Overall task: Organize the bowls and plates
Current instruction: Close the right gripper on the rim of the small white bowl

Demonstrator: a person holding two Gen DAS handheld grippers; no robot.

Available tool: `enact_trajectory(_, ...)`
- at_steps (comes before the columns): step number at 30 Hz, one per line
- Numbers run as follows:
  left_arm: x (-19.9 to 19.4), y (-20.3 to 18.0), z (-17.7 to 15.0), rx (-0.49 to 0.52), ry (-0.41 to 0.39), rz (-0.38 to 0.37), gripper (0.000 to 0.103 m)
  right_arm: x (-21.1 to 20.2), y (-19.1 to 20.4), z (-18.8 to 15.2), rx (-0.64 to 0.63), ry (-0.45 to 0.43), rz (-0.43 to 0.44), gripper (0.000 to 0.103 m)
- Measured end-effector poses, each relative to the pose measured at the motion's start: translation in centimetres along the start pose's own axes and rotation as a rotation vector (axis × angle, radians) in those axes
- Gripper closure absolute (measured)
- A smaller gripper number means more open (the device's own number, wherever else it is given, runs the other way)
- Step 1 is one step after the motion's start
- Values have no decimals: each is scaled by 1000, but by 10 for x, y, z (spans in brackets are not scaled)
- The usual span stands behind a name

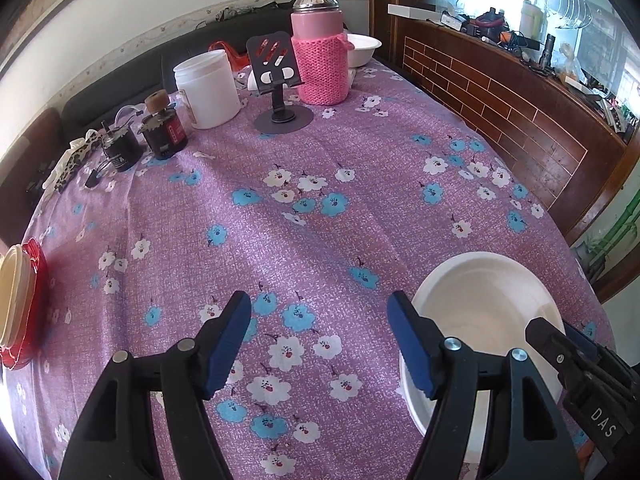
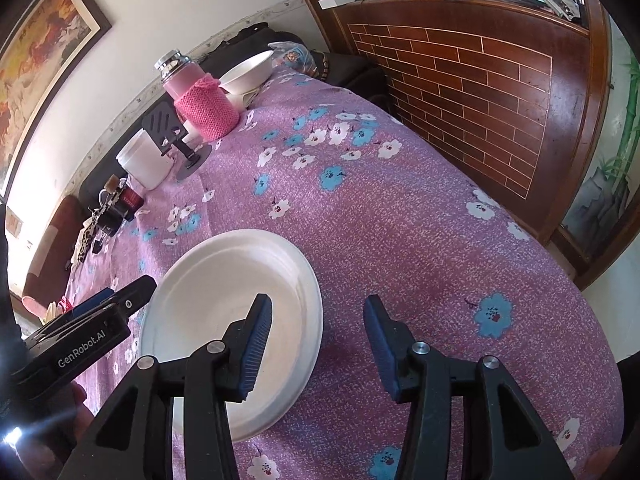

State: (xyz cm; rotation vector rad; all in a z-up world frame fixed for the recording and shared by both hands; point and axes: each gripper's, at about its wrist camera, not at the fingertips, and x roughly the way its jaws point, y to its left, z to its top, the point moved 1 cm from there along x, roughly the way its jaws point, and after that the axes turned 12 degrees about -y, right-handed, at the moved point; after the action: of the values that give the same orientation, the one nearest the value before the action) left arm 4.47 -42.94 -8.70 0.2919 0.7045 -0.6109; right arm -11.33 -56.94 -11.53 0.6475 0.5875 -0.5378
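a purple floral tablecloth (image 1: 320, 208) covers the table. the left gripper (image 1: 320, 340) hangs with fingers apart, empty; the right gripper (image 2: 318, 344) likewise gapes over the white bowl's (image 2: 224, 304) rim. a second bowl (image 1: 362, 50) sits far back beside the pink flask (image 1: 318, 52).

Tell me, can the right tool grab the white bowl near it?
Probably yes. The right tool is open, with one finger already over the bowl and the other outside its rim. Nothing blocks it; the left tool sits open beside the bowl.
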Motion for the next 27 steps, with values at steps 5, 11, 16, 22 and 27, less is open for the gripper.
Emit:
enact_trajectory(5,2,1,-2,8,0,5,33,6,3,-4,8,20,4,52)
enact_trajectory(11,7,1,-5,14,18,7,33,10,7,-8,-6,12,5,77)
enact_trajectory(16,8,13,-3,-39,43,-58,28,14,7,-12,-6,10,-13,90)
enact_trajectory(22,11,20,-3,-73,70,-85,27,14,6,-13,-8,-2,-17,90)
enact_trajectory(27,10,13,-4,-33,56,-58,27,11,13,-14,-41,-27,-28,91)
